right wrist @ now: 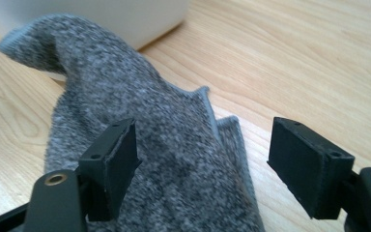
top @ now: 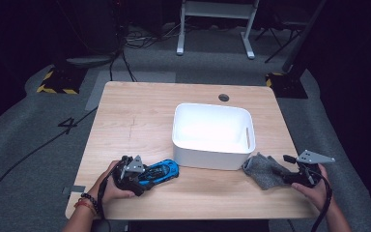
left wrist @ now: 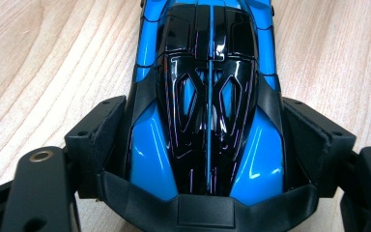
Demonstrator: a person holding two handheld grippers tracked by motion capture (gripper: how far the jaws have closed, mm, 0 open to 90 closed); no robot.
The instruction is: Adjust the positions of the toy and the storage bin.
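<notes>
The blue toy car (left wrist: 207, 111) lies near the front edge of the desk (top: 140, 111), left of the middle, its nose toward the white bin (top: 212, 152). The left gripper (left wrist: 207, 159) has its jaws around the rear of the car, the pads against both flanks, so it grips the car. The body looks hard, glossy and probably slippery, and light; the flat sides over the rear wheels seem the safest hold. By the front right corner a grey sock (right wrist: 164, 145) lies against the bin. It is soft and limp. The right gripper (right wrist: 205, 164) stands over it with open jaws, holding nothing.
</notes>
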